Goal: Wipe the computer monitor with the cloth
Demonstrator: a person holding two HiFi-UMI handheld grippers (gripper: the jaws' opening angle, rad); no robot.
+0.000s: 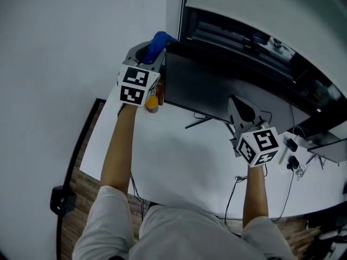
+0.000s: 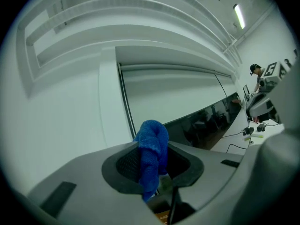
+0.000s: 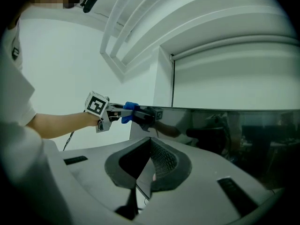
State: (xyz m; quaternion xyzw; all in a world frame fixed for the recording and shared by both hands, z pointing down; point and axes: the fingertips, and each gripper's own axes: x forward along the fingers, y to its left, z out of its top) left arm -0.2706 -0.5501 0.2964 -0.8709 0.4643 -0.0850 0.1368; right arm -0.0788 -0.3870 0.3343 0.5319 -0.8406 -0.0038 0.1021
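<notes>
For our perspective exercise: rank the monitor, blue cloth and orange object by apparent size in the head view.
1. monitor, clearly largest
2. blue cloth, partly hidden
3. orange object, close to the cloth's visible part, so unsure

Cool, even light fills the room and leaves the white table (image 1: pixel 179 167) bright with only faint shadows. A ceiling light strip (image 2: pixel 239 16) glows at the upper right of the left gripper view. The dark monitor (image 3: pixel 225 130) mirrors dim shapes (no hard glare). Both gripper views bulge strongly and go black at the corners. The blue cloth (image 2: pixel 152 153) looks sharp, while the nearest foreground is soft.
</notes>
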